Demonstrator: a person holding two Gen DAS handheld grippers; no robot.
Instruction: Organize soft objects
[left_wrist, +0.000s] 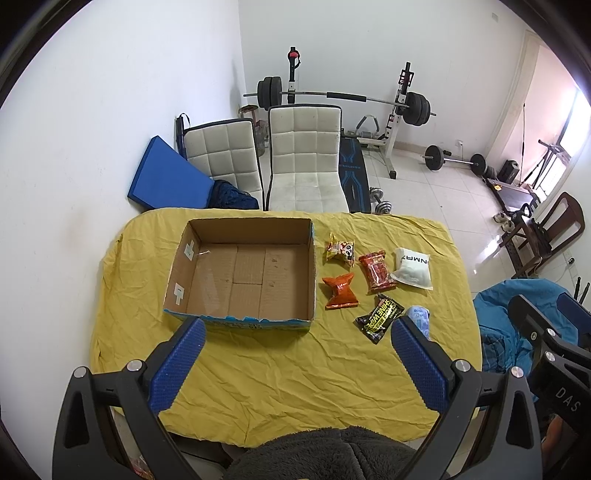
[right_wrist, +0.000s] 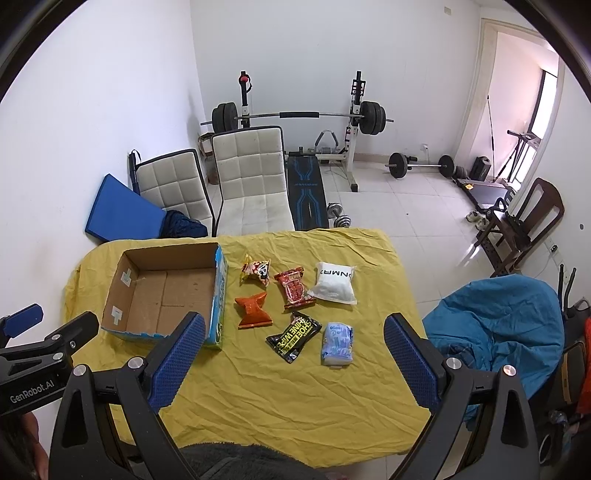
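I hold both grippers above the near edge of the tabletop (left_wrist: 280, 376), which is covered with a wrinkled yellow cloth. My left gripper (left_wrist: 297, 332) is spread wide, nothing between its blue pads; my right gripper (right_wrist: 293, 332) is spread wide and empty too.

From the left wrist view, an open cardboard box (left_wrist: 243, 269) sits at about 11 o'clock, its flaps cut away and nothing inside. The soft packets lie on the cloth to its right, all outside it. At 12 o'clock is an orange packet (left_wrist: 340, 291) pinched in the middle, just beside the box wall. Beyond it lies a small yellow and red snack bag (left_wrist: 339, 251). At 1 o'clock are a red packet (left_wrist: 377, 271) and, further right, a white pouch (left_wrist: 413, 267) touching its edge. Nearer me, at 1 o'clock, a black packet with yellow lettering (left_wrist: 378, 317) lies tilted, and a light blue tissue pack (left_wrist: 419, 319) is partly hidden behind my right-hand pad.

In the right wrist view that tissue pack (right_wrist: 337, 343) shows fully at 12 o'clock, just beside the black packet (right_wrist: 293, 336), with the box (right_wrist: 166, 291) at 10 o'clock.

Two white padded chairs (left_wrist: 304, 158) stand beyond the tabletop's far edge.
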